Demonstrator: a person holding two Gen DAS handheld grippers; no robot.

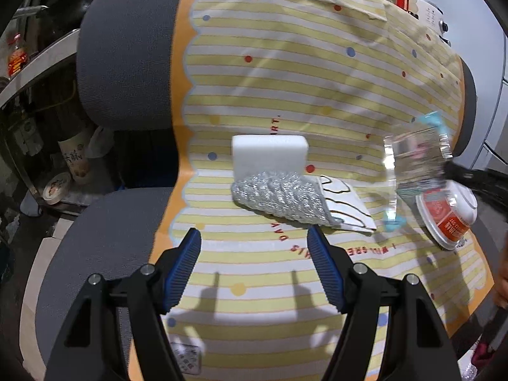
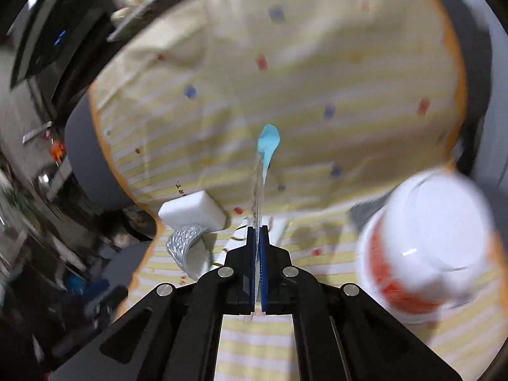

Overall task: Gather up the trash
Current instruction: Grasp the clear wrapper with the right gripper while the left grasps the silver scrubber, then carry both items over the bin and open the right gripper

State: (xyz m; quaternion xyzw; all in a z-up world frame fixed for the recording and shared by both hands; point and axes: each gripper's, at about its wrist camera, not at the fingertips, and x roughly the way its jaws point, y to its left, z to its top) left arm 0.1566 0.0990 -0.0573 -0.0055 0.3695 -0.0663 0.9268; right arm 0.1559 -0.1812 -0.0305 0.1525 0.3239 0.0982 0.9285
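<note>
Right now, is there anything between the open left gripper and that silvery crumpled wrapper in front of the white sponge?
Nothing visible. The left gripper is open, with only bare striped cloth before the silvery wrapper. The white sponge sits behind it.

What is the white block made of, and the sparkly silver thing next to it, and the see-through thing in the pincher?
White block: probably foam or sponge, matte with soft rounded corners. Sparkly silver thing: looks like a knitted metallic scrubbing cloth; its loops glint. See-through thing: thin clear plastic wrapper with blue ends, shiny and crinkled, pinched in the right gripper.
</note>
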